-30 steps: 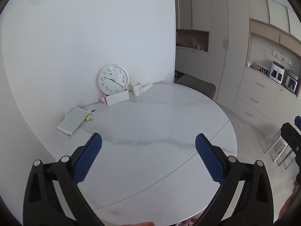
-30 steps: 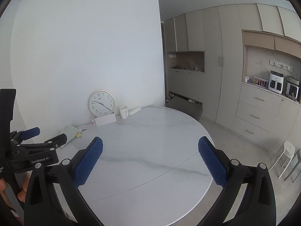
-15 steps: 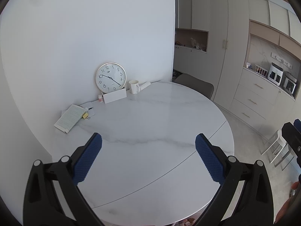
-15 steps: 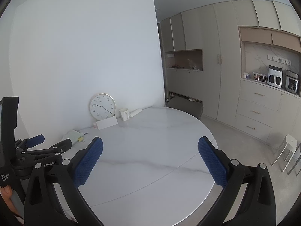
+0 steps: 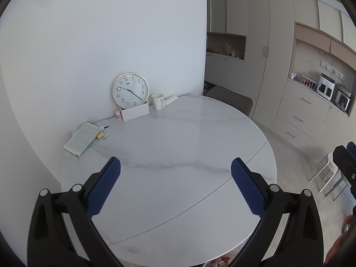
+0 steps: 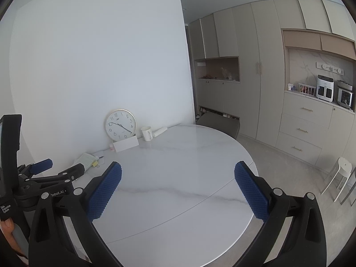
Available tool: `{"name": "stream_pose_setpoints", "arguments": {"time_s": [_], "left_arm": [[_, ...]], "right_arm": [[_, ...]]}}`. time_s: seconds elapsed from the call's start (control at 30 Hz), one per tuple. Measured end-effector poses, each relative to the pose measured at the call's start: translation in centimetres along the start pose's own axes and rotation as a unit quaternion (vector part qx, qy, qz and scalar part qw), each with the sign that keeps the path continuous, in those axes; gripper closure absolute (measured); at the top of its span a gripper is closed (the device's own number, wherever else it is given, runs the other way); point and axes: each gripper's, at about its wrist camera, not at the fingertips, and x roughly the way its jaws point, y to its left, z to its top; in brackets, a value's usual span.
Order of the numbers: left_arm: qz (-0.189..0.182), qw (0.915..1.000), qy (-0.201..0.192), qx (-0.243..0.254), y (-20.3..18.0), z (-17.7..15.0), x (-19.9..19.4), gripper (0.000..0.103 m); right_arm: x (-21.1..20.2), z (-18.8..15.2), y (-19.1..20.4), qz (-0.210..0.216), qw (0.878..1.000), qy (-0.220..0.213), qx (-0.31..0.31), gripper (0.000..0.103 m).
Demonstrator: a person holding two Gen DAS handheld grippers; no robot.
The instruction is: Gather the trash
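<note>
L gripper & R gripper both agape, nothing held. Can't ID trash; table near edge cut off; view now further back vs earlier

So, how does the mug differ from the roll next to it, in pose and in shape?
The mug stands upright on the table; the roll lies on its side, against the wall. The mug has a handle and an open top; the roll is a plain cylinder with no handle. The mug looks wider, the roll slimmer and longer. Both are white and sit right of the clock.
</note>
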Motion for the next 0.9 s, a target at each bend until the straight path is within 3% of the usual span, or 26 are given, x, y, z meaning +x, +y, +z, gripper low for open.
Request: {"name": "stream_pose_setpoints", "arguments": {"time_s": [0.9], "left_arm": [[0.001,1.0,0.006,-0.005,0.25,-0.6,-0.18,0.008]], "right_arm": [[-0.32,-0.84,0.16,0.001,1.0,0.003,0.006,0.002]]}}
